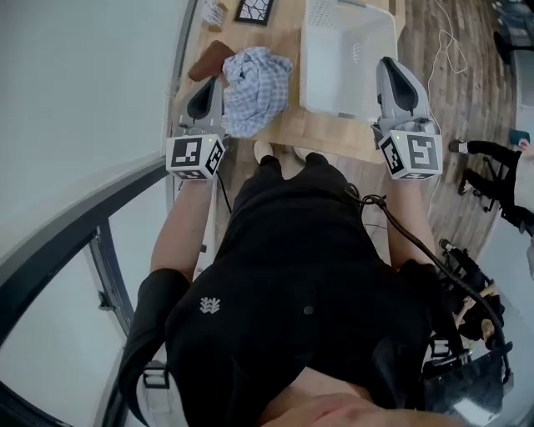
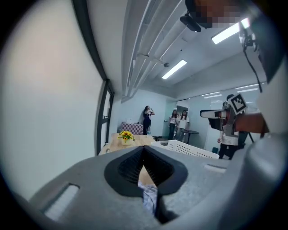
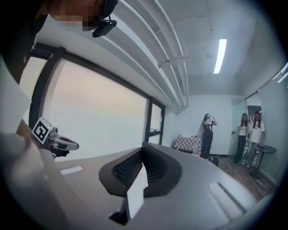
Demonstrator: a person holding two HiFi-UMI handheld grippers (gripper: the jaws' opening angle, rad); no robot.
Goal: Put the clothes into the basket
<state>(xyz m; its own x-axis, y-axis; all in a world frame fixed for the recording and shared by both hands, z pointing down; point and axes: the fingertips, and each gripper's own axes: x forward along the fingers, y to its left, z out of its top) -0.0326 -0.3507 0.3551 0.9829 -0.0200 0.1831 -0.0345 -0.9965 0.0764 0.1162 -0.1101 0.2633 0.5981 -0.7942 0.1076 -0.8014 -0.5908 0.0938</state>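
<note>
A crumpled blue-and-white checked garment point(image 1: 257, 87) lies on the wooden table point(image 1: 334, 129), with a brown garment point(image 1: 210, 60) behind it at the left. The white plastic basket point(image 1: 346, 58) stands to the right of them. My left gripper point(image 1: 209, 83) hovers at the checked garment's left edge, jaws together and nothing between them; in the left gripper view a strip of that cloth point(image 2: 149, 197) shows below the closed tips point(image 2: 144, 148). My right gripper point(image 1: 390, 65) hangs over the basket's right rim, also shut and empty, tips point(image 3: 143, 146) meeting.
A small vase of sunflowers point(image 2: 126, 136) and a framed picture point(image 1: 254, 10) stand at the table's far end. A window wall runs along the left. Several people stand in the room beyond point(image 2: 147, 117); another person point(image 1: 492, 158) is on the wood floor at the right.
</note>
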